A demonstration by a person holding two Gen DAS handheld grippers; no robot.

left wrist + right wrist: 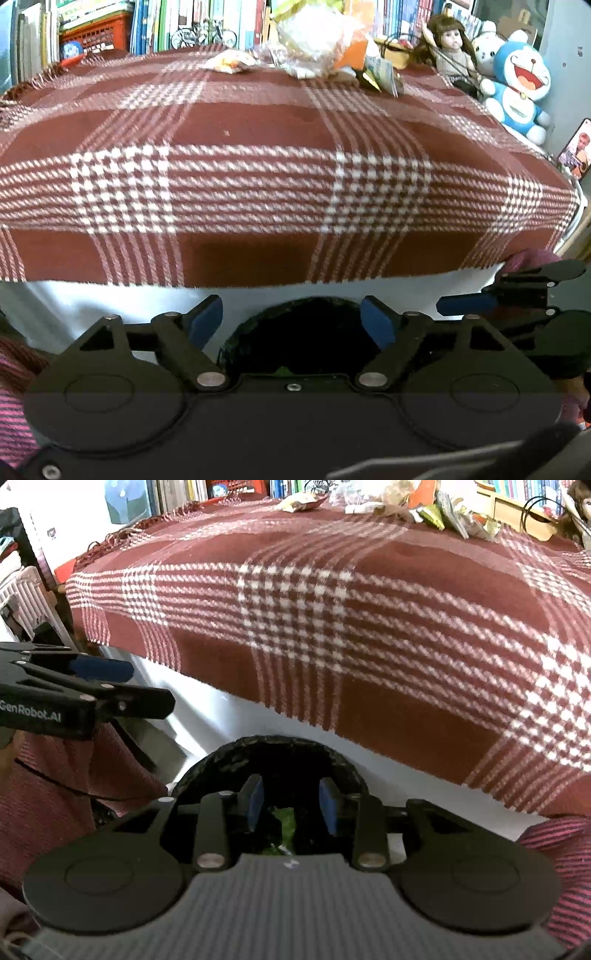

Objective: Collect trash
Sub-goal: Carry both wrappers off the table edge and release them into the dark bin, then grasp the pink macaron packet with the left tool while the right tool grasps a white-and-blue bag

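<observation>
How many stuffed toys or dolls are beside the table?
3: a doll, a white plush behind it, and a blue cat plush at the far right corner. Others may be hidden.

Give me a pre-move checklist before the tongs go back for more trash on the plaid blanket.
1. Left tongs open and empty: ok.
2. Right tongs open, nothing between the pads: ok.
3. Black bin bag open below both tongs: ok; a green wrapper lies inside.
4. Trash pile left at the far edge of the blanket: not ok, wrappers remain.
5. Room left in the bag: cannot tell.
6. Doll and blue plush beside the pile: ok, apart from it.
</observation>
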